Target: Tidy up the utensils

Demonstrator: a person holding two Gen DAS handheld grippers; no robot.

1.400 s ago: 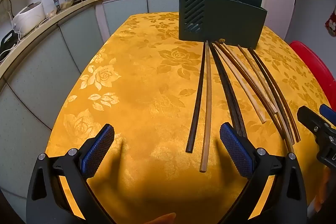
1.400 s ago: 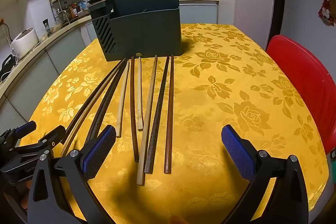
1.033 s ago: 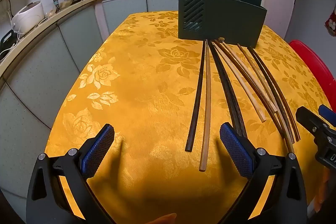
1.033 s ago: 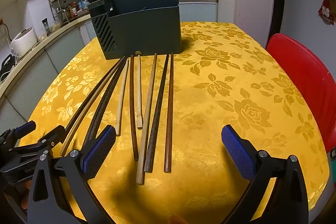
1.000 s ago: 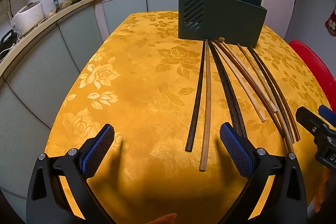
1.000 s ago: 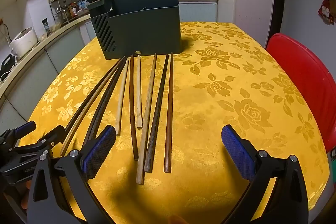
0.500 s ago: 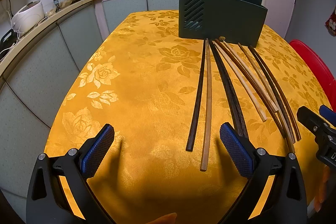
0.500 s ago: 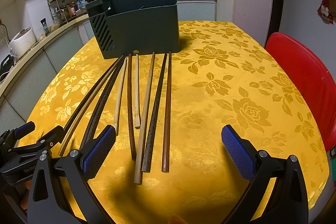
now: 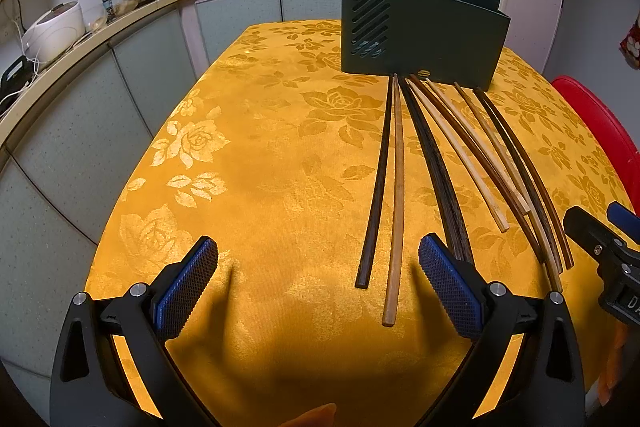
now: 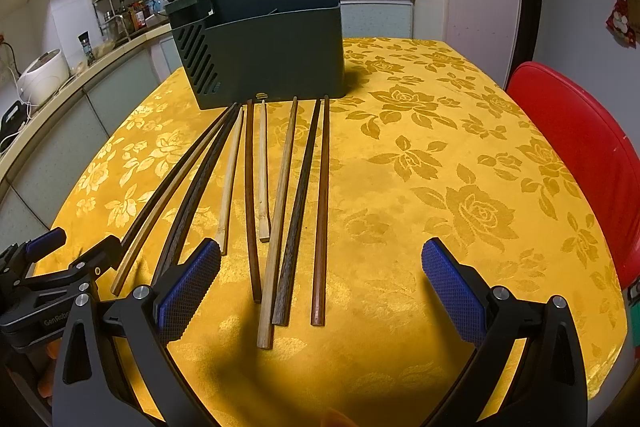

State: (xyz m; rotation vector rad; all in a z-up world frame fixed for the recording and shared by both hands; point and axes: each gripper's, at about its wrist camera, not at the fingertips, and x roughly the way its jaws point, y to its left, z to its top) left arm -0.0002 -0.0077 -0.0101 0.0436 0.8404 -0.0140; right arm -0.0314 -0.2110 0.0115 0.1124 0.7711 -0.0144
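Both wrist views low, facing shared chopsticks [image 9: 394,195]

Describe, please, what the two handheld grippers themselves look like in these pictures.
Both match: the left gripper and right gripper have black angular frames with silver screw heads, and fingers faced with blue cross-hatched pads. Orange shows behind the frames. White lettering, partly readable, marks the left gripper's body in the right wrist view. No cables or sleeves visible.
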